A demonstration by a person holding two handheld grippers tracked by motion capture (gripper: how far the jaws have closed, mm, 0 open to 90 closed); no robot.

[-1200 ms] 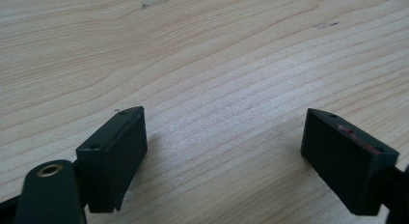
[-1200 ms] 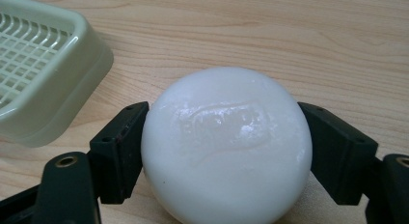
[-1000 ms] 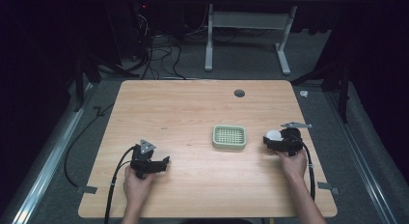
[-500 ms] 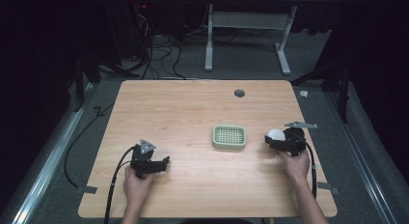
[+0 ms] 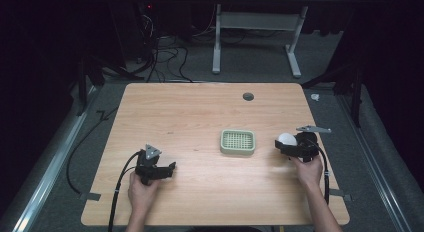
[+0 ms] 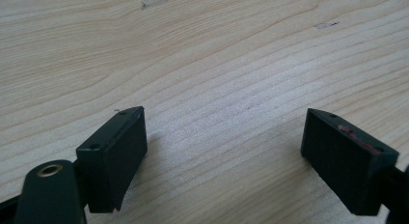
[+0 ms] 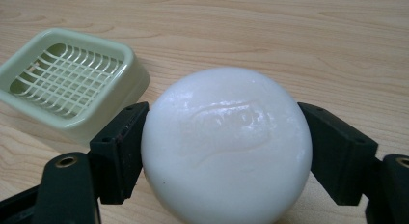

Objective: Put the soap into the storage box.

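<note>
Right tool (image 5: 285, 142) clamped on white soap (image 5: 286, 138), moved a bit left toward green dish (image 5: 238, 142); left tool (image 5: 172, 168) apart, unmoved.

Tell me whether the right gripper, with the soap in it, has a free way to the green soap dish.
Probably yes. The right gripper holds the white soap, and only bare table lies between it and the green soap dish. The dish's grid is empty.

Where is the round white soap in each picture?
High view: the white soap sits at the right, in the right gripper, just right of the green soap dish.
Right gripper view: the soap is in the middle, squeezed between the two black jaws.
Left gripper view: it is not in this picture; the jaws stand apart over bare wood.
Shared landmark: the green soap dish, at upper left in the right gripper view.
</note>
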